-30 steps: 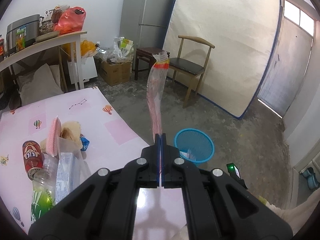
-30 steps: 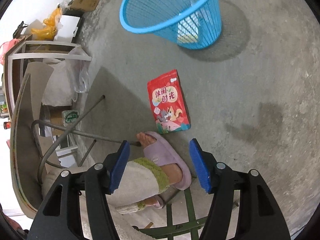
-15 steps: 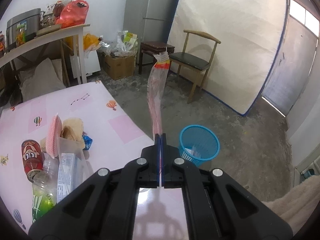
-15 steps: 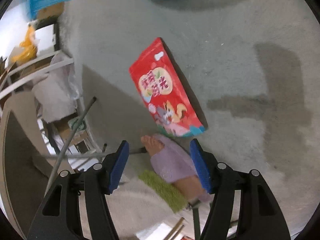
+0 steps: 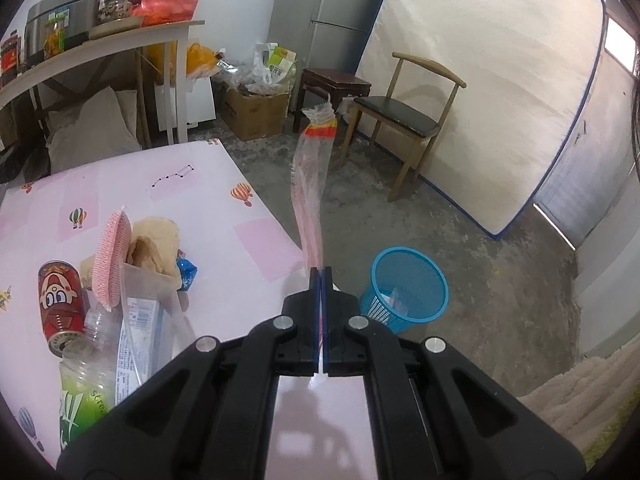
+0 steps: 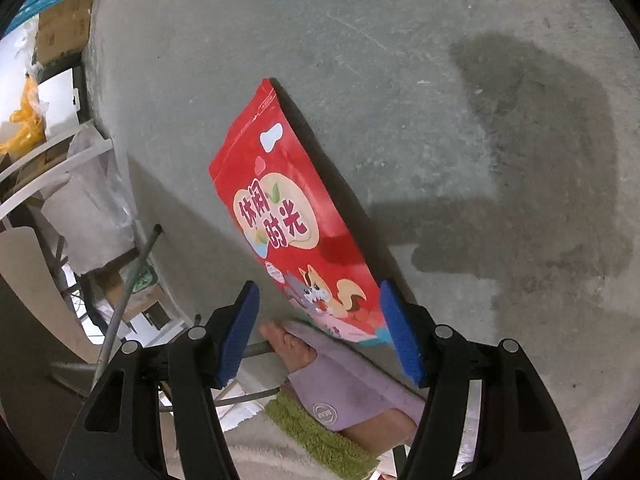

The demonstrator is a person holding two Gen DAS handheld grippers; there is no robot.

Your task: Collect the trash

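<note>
The left gripper (image 5: 320, 280) was pinching a clear wrapper (image 5: 310, 188), while the right gripper (image 6: 320, 320) stood spread over a red snack bag (image 6: 292, 216) on the floor (image 6: 440, 100).

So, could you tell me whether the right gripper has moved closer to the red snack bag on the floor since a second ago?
Yes. The right gripper has come down toward the red snack bag, which now fills far more of the view and reaches between the open jaws.

Glossy red foil-look snack pouch (image 6: 296, 216) lies on rough, matt, stained concrete floor (image 6: 440, 100). A thin, clear, crinkly plastic wrapper (image 5: 310, 196) sticks up mid-frame. The blue bin (image 5: 404, 290) is plastic mesh; the tablecloth (image 5: 208, 200) looks smooth with slight sheen; the chair (image 5: 408, 120) has a wooden frame.
</note>
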